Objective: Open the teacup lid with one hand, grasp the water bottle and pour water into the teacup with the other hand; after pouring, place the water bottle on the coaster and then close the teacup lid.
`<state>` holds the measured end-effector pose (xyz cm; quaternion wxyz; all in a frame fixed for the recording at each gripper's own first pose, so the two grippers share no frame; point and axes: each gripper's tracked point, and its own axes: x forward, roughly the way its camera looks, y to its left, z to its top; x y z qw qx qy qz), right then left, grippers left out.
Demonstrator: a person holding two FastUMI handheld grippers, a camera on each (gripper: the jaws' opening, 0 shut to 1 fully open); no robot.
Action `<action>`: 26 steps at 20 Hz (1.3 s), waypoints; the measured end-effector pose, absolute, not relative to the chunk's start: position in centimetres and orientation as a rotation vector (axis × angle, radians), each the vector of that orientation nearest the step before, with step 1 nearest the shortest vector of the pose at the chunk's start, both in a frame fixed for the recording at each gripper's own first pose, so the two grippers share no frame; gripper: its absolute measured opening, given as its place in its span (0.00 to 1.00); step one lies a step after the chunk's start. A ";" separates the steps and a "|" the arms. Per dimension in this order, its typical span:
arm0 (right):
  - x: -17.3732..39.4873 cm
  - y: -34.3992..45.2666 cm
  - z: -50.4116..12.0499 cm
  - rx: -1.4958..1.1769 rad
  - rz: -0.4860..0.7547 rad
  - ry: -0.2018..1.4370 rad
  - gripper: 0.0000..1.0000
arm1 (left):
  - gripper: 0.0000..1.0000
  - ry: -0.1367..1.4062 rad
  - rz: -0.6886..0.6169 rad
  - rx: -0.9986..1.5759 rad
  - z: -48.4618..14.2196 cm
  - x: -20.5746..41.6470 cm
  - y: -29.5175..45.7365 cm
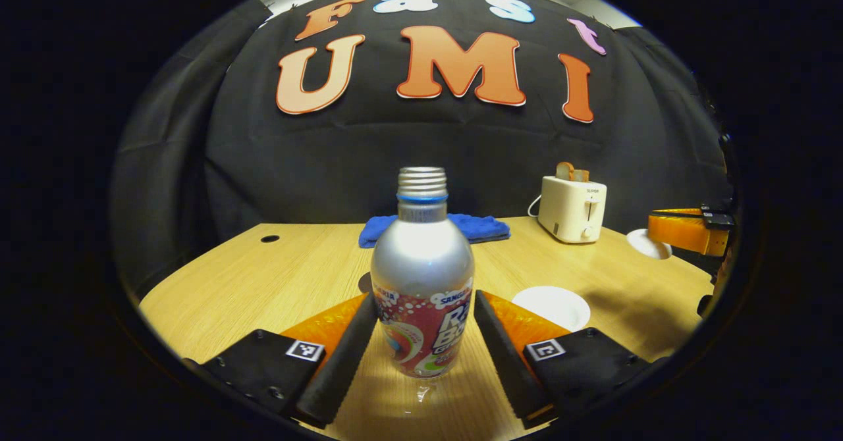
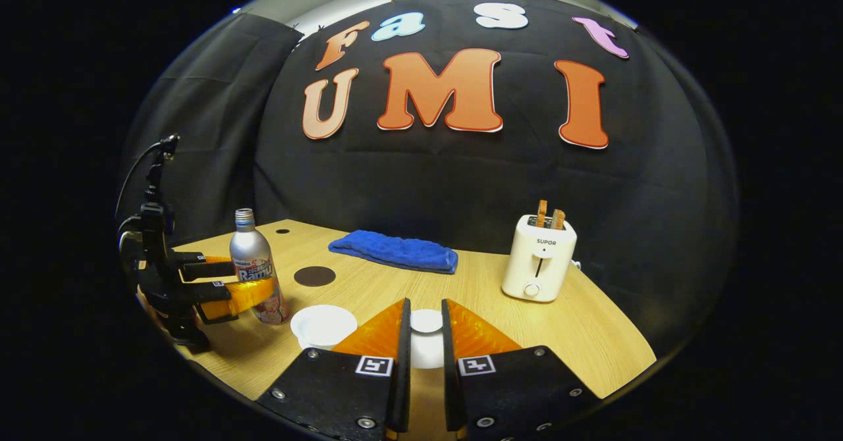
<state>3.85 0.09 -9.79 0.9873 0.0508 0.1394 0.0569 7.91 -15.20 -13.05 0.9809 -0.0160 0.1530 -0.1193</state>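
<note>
A silver water bottle [image 1: 422,276] with a red label and no cap stands upright on the wooden table [image 1: 263,283]. My left gripper [image 1: 423,303] is shut on its lower body, a finger pressing on each side. The white teacup [image 1: 552,306] sits uncovered just right of the bottle. My right gripper [image 2: 425,303] is shut on the white teacup lid [image 2: 426,326], held above the table to the right of the cup [image 2: 323,326]. A dark round coaster [image 2: 314,276] lies behind the cup, partly hidden by the bottle in the left gripper view.
A folded blue cloth [image 2: 395,251] lies at the back of the table. A white toaster [image 2: 539,263] with bread in its slots stands at the back right. A small hole [image 1: 269,238] marks the table's far left.
</note>
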 end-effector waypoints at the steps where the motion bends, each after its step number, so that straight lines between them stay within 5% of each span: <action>1: 3.6 0.0 -9.8 0.108 0.110 0.279 0.22 | 0.83 0.309 -0.240 -0.045 -12.9 8.0 -15.1; 26: -0.2 -4.9 -8.2 0.150 -0.021 0.216 0.22 | 0.84 0.188 -0.216 0.874 -11.6 10.4 -14.2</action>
